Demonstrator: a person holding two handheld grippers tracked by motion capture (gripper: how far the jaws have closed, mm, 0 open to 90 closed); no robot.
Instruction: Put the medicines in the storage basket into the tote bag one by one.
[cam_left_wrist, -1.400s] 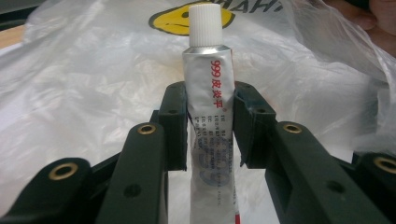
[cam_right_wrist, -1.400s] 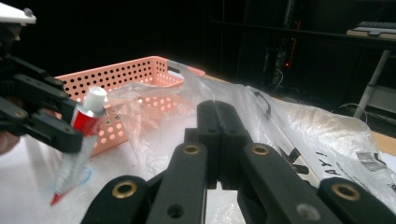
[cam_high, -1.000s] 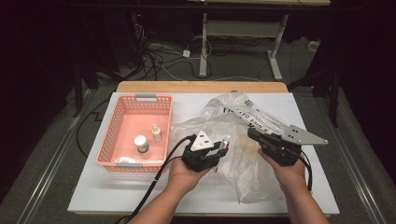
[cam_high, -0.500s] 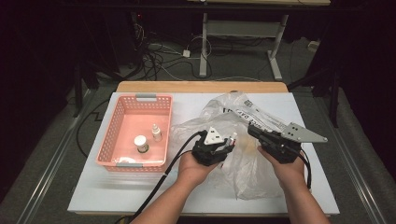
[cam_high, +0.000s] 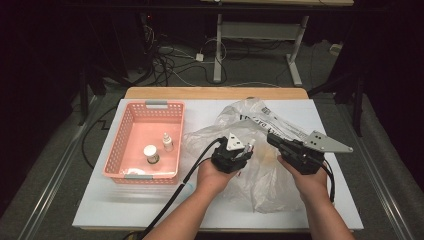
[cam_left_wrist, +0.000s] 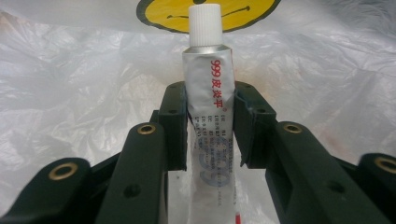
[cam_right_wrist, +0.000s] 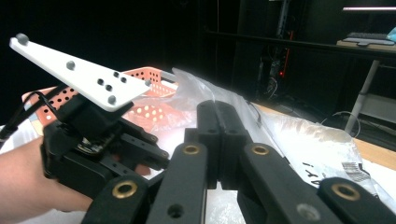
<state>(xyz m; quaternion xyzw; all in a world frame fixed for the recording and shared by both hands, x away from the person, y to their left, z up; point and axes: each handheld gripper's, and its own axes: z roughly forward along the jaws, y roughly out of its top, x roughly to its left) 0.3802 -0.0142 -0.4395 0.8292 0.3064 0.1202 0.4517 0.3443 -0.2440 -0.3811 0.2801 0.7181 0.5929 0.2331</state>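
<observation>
Seen from the left gripper view: red print down a silver ointment tube (cam_left_wrist: 208, 107) with a white ribbed cap, and a yellow smiley on the plastic bag (cam_left_wrist: 84, 84) just beyond the tips. Seen from the high view instead: a pink basket (cam_high: 123, 145) well off to the outer side of the left gripper (cam_high: 246, 150), with two small bottles inside. Clamps the tube upright between both pads, cap past the tips. Presses the right gripper (cam_right_wrist: 218, 121) fully closed on nothing, just beside the left one, above the bag.
</observation>
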